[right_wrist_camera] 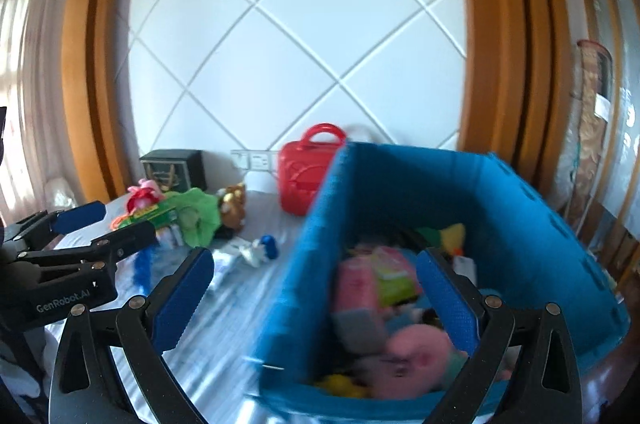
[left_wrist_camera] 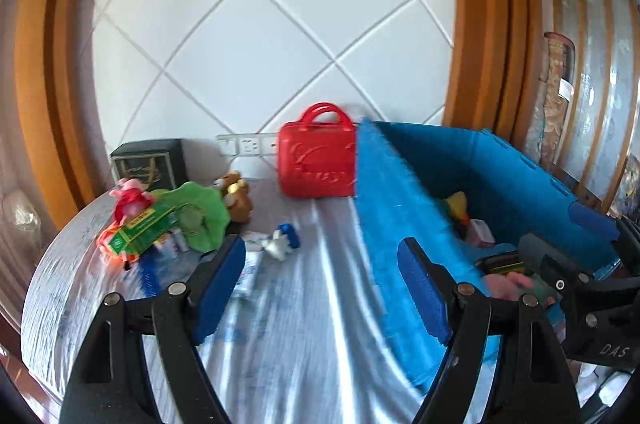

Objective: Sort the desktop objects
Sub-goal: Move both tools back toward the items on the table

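- One blue bin, open-topped and fabric-sided, on the right part of the table; I see it standing just in front of and to the right of the red case.
- Inside the bin, in my right wrist view: one pink plush pig nearest the camera, one pink-and-green packet behind it, one yellow toy towards the back wall. Other contents are too blurred for me to count.
- One red case with two loop handles, upright against the wall, touching the bin's far left corner in both views.
- One pile of unsorted things on the left part of the table: one green cloth, one green carton, one pink-and-red doll, one brown teddy bear.
- One small blue-and-white toy lying alone, between the pile and the bin.
- One blue comb-like piece near the table's front edge, below the pile.
- One dark box at the back left, by the wall.
- One table under a shiny pale cover.
- My left gripper: jaws parted about midway, nothing between them, over bare cover beside the bin's left wall.
- My right gripper: jaws spread fully, holding nothing, straddling the bin's left wall; right finger over the contents.
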### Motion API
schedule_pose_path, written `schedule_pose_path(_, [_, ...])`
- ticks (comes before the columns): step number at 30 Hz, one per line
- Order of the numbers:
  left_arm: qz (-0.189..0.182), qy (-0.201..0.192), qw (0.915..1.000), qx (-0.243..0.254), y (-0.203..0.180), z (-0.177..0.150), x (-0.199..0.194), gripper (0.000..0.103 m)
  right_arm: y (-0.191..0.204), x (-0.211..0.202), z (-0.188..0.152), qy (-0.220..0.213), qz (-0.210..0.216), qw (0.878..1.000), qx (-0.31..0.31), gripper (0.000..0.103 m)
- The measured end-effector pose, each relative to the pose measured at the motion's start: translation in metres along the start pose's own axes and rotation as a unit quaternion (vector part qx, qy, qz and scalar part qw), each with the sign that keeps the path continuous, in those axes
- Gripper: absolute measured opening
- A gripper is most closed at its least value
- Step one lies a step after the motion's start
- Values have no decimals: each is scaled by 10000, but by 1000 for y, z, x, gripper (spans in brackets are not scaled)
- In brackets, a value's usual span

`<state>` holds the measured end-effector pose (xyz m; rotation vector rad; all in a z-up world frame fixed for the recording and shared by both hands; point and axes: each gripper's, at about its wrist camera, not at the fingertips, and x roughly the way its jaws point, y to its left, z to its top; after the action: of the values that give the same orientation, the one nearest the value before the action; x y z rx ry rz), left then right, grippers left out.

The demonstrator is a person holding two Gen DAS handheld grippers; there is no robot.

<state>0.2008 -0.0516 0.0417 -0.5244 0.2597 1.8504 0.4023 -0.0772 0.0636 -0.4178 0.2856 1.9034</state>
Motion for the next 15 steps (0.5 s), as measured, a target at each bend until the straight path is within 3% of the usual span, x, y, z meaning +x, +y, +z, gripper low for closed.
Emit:
schedule_pose_path(9, [189, 80, 9996, -178, 144, -24, -14, 78, 121, 21, -3, 90, 81, 9999, 1, 103])
schedule_pose_path(15, [260, 480, 9977, -409, 212, -47, 8, 78, 159, 49, -24, 543, -17, 9984, 136, 103])
